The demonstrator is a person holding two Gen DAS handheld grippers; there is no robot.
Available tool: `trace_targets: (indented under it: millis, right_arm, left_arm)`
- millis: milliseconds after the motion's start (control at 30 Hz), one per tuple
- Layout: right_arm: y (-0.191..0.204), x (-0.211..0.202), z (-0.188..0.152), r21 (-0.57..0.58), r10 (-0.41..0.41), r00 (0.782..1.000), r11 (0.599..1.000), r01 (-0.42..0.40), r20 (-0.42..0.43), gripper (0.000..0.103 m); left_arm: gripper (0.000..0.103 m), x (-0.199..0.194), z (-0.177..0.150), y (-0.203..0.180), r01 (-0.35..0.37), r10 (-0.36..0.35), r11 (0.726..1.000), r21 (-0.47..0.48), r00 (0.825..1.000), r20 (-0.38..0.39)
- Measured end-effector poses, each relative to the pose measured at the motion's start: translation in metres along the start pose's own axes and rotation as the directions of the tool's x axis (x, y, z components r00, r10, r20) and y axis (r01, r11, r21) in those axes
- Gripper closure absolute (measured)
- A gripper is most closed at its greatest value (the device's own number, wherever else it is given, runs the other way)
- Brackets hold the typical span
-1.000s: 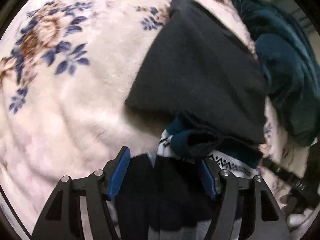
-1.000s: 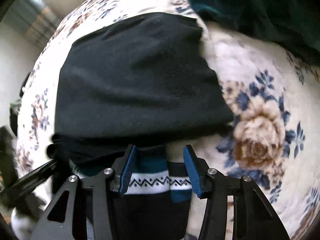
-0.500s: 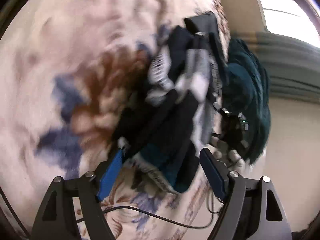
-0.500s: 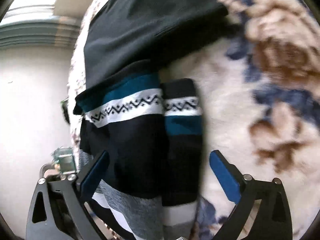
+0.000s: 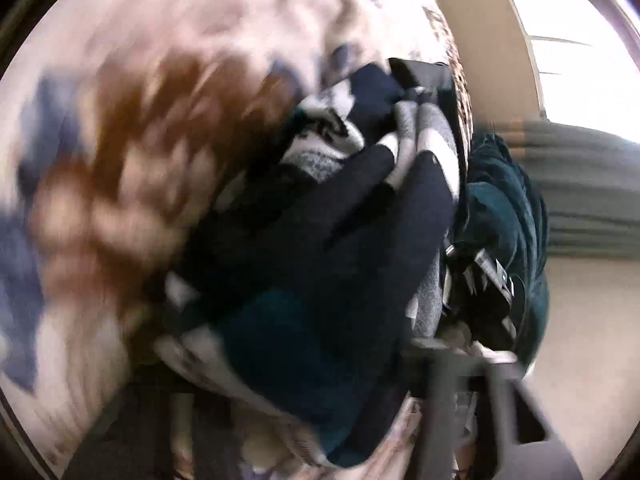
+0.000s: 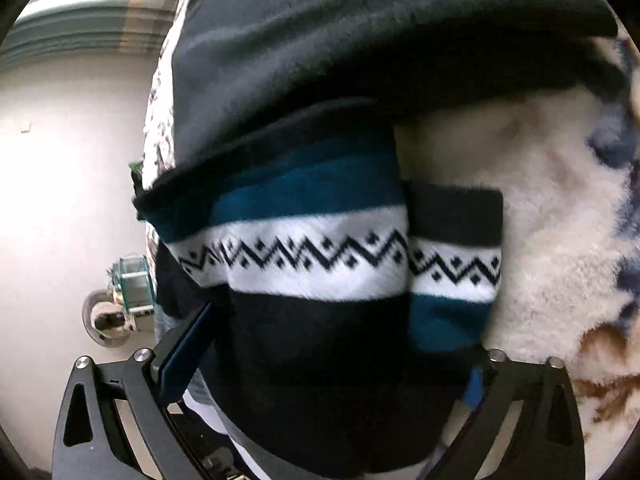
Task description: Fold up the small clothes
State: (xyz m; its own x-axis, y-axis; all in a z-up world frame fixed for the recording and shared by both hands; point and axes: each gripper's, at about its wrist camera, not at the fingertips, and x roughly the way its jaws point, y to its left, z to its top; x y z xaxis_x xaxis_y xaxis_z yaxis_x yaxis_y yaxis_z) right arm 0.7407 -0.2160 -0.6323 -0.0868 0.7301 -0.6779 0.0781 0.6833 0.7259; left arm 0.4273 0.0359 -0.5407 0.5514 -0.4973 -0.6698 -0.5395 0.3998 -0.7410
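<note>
A striped sweater (image 6: pixel 316 264) in black, teal and white with a zigzag band lies on the floral fleece blanket (image 6: pixel 560 240). It fills the span between the fingers of my right gripper (image 6: pixel 324 364), which is open wide around it. A folded black garment (image 6: pixel 360 40) lies just beyond, overlapping the sweater's far edge. In the blurred left wrist view the same sweater (image 5: pixel 320 280) sits bunched up close to the lens. My left gripper (image 5: pixel 304 420) is smeared by motion, so its jaws cannot be made out.
A dark teal garment (image 5: pixel 504 220) lies heaped at the blanket's right edge in the left wrist view, with the other gripper's black frame (image 5: pixel 480 280) in front of it. A wall, a window (image 5: pixel 580 60) and a curtain lie beyond the blanket (image 5: pixel 120 160).
Both grippers opened from their hold on the sweater's edge. The left camera swung fast and close over the sweater. The right gripper moved forward so the sweater sits deeper between its fingers.
</note>
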Motion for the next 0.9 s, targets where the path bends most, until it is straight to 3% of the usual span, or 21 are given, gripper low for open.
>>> trace_targets:
  millis: [33, 100, 133, 233, 367, 433, 467, 567, 633, 667, 700, 767, 833, 900]
  right_arm:
    - [-0.002, -0.003, -0.002, 0.019, 0.01, 0.999, 1.0, -0.011, 0.031, 0.049]
    - [-0.009, -0.005, -0.011, 0.058, 0.03, 0.998, 0.998, -0.033, 0.061, 0.072]
    - [-0.012, -0.009, -0.018, 0.07, 0.042, 0.995, 0.996, -0.048, 0.088, 0.079]
    - [-0.018, -0.026, -0.046, 0.121, 0.089, 0.981, 0.986, -0.111, 0.172, 0.084]
    - [-0.024, -0.053, -0.123, 0.231, 0.134, 0.949, 0.951, -0.204, 0.286, 0.085]
    - [-0.019, -0.058, -0.17, 0.28, 0.11, 0.943, 0.938, -0.203, 0.315, 0.085]
    - [-0.019, -0.059, -0.196, 0.309, 0.106, 0.942, 0.928, -0.209, 0.318, 0.085]
    - [-0.025, -0.049, -0.248, 0.403, 0.058, 0.964, 0.9, -0.163, 0.258, 0.075]
    - [-0.033, -0.057, -0.26, 0.43, -0.009, 0.971, 0.898, -0.096, 0.237, 0.044]
    - [-0.038, -0.063, -0.264, 0.436, -0.02, 0.971, 0.896, -0.089, 0.24, 0.039]
    - [-0.04, -0.073, -0.263, 0.428, -0.038, 0.966, 0.901, -0.077, 0.255, 0.028]
    - [-0.035, -0.095, -0.253, 0.359, -0.116, 0.95, 0.933, 0.005, 0.289, 0.013]
    - [-0.037, -0.108, -0.242, 0.291, -0.133, 0.944, 0.956, 0.042, 0.302, 0.007]
    - [-0.039, -0.104, -0.218, 0.215, -0.111, 0.954, 0.975, 0.051, 0.277, 0.007]
  left_arm:
    - [0.071, -0.001, 0.004, -0.005, -0.015, 0.015, 0.999, 0.028, 1.0, -0.001]
    - [0.072, -0.003, 0.011, -0.018, -0.056, 0.059, 0.993, 0.104, 0.998, -0.022]
    - [0.072, -0.005, 0.016, -0.022, -0.066, 0.07, 0.99, 0.126, 0.997, -0.034]
    - [0.072, -0.006, 0.036, -0.042, -0.103, 0.128, 0.963, 0.251, 0.988, -0.083]
    - [0.069, -0.019, 0.073, -0.059, -0.147, 0.214, 0.902, 0.407, 0.969, -0.124]
    - [0.062, -0.024, 0.084, -0.058, -0.172, 0.257, 0.877, 0.45, 0.957, -0.136]
    - [0.052, -0.029, 0.085, -0.052, -0.196, 0.282, 0.869, 0.455, 0.951, -0.129]
    - [0.036, -0.043, 0.073, -0.036, -0.21, 0.286, 0.887, 0.41, 0.949, -0.133]
    - [0.034, -0.046, 0.059, -0.023, -0.204, 0.276, 0.901, 0.382, 0.951, -0.143]
    - [0.033, -0.046, 0.053, -0.017, -0.201, 0.271, 0.907, 0.369, 0.951, -0.147]
    - [0.033, -0.042, 0.047, -0.01, -0.205, 0.272, 0.914, 0.351, 0.95, -0.152]
    - [0.033, -0.03, 0.041, 0.0, -0.184, 0.248, 0.932, 0.311, 0.951, -0.182]
    - [0.033, -0.015, 0.035, 0.01, -0.158, 0.217, 0.946, 0.283, 0.957, -0.192]
    - [0.033, -0.009, 0.036, 0.009, -0.128, 0.18, 0.95, 0.284, 0.97, -0.163]
